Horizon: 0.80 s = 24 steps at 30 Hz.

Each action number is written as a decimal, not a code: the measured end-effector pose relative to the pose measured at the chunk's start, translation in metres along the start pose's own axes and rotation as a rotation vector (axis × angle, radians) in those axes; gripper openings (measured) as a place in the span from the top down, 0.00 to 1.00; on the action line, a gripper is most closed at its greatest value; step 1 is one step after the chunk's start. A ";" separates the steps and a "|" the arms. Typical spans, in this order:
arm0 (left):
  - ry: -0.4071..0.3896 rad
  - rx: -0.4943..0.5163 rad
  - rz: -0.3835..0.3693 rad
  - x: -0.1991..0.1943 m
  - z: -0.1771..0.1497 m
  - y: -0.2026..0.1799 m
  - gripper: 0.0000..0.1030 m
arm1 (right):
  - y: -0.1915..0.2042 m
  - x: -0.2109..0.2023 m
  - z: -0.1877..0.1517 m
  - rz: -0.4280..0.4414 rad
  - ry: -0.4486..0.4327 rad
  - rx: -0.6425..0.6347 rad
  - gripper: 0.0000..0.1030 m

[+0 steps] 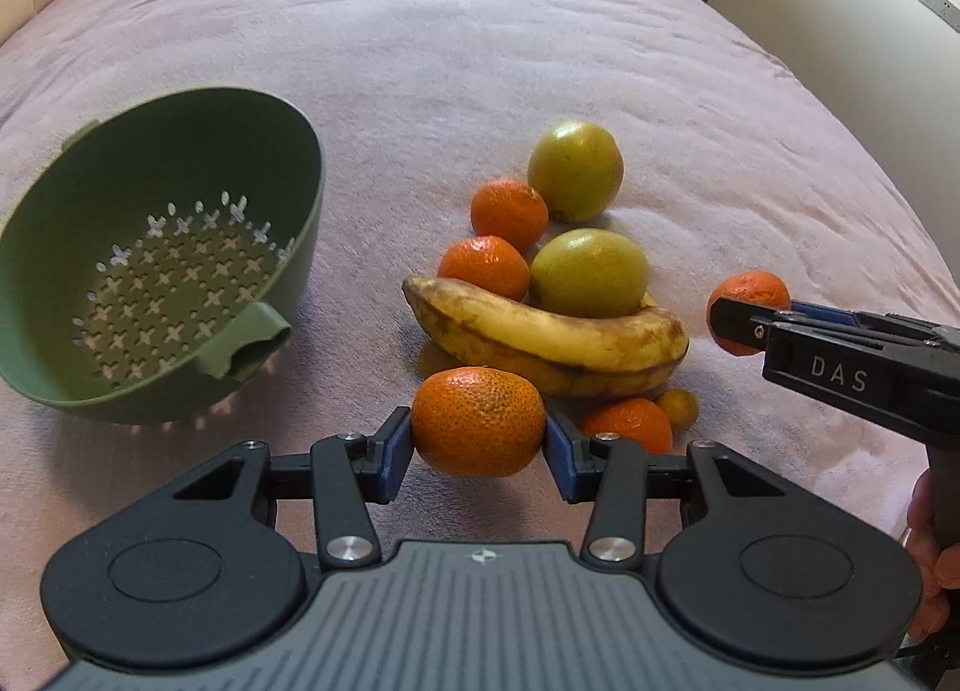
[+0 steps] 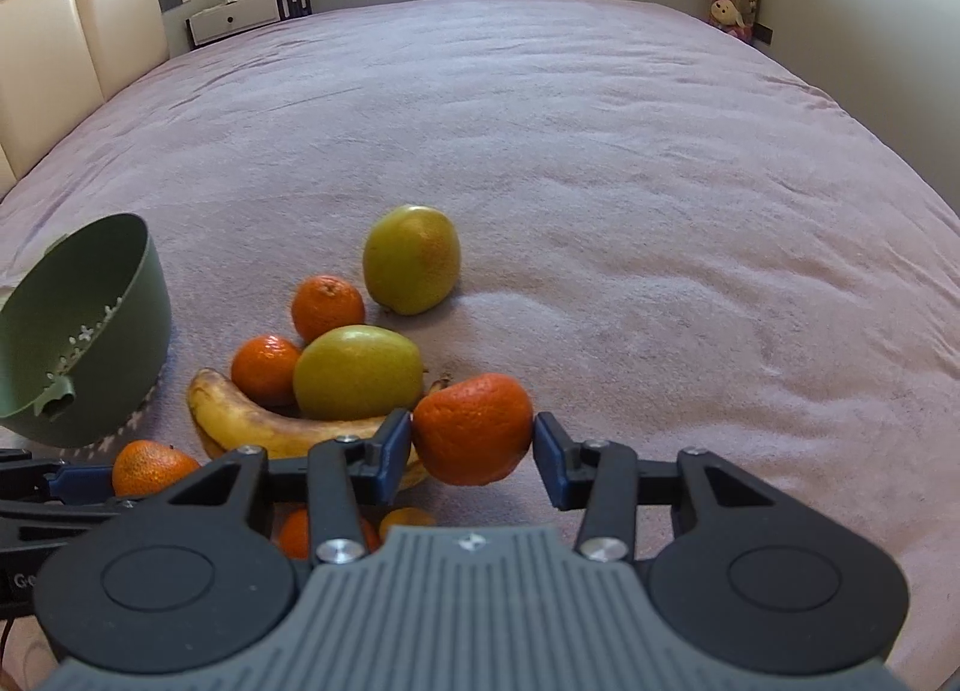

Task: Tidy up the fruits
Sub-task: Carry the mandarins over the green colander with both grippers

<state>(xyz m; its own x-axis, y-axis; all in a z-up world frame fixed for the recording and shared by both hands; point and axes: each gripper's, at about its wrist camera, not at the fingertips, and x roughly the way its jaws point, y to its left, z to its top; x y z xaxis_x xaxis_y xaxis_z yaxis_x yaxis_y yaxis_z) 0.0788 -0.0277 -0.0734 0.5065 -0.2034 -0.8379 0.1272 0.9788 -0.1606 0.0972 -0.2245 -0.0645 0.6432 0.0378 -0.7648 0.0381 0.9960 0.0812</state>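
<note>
Two mandarins are in your grips right now, one in each. The left mandarin [image 1: 478, 421] sits low in the middle of the left view, squeezed between the blue pads [image 1: 396, 451] of your left gripper [image 1: 478, 439]. The right mandarin [image 2: 473, 428] is pinched the same way by your right gripper [image 2: 473, 445]. I think you are at the carrying step. Next, move each one over the green colander [image 1: 162, 277] at the left of the frame and let go gently. The colander is tipped, so go slow. Both grippers point forward and a bit down over the pile: banana [image 1: 540, 340], two green apples [image 1: 575, 170], more mandarins, all on the pink blanket [image 1: 480, 31].
</note>
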 end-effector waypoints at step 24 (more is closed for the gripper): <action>-0.192 -0.116 0.088 -0.090 0.026 0.060 0.49 | 0.109 -0.055 0.010 0.231 -0.107 -0.292 0.59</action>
<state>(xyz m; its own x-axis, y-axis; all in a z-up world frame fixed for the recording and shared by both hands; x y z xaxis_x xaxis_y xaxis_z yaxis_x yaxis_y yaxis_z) 0.0633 0.0484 0.0062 0.6653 -0.1070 -0.7389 -0.0177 0.9871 -0.1589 0.0738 -0.1190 -0.0068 0.6861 0.2707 -0.6753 -0.3265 0.9440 0.0467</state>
